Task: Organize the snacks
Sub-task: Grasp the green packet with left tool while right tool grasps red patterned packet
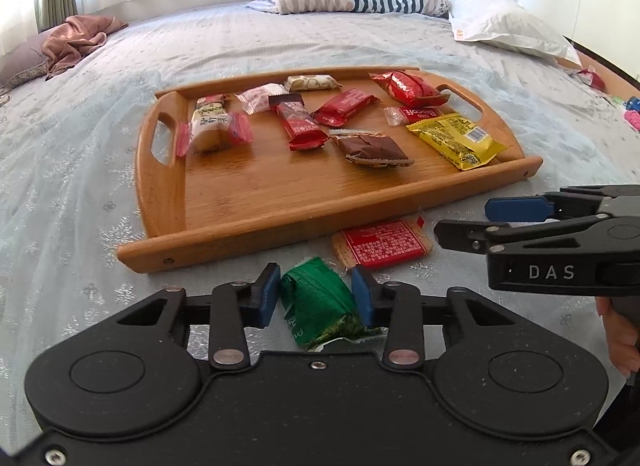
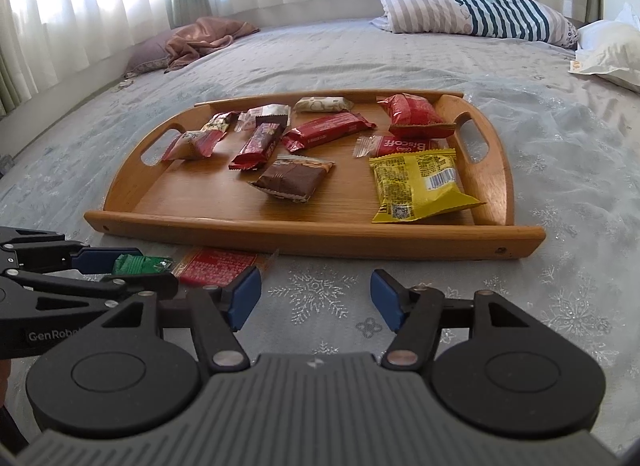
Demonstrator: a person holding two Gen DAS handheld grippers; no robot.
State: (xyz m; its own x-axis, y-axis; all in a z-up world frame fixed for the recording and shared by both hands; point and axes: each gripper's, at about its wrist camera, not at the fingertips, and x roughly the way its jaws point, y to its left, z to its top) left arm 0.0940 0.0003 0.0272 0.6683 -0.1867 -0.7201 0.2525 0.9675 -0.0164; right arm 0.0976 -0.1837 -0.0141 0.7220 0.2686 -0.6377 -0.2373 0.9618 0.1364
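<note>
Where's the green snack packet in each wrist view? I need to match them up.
Left wrist: green snack packet bottom centre, between the left gripper pads.
Right wrist: it sits at the far left edge, in that same gripper.
Shared landmark: the red flat packet on the bed beside it, before the wooden tray.

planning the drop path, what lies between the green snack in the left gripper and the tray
Left wrist view: only bare bedspread separates the green snack from the tray's near rail; a red packet lies just right.
</note>
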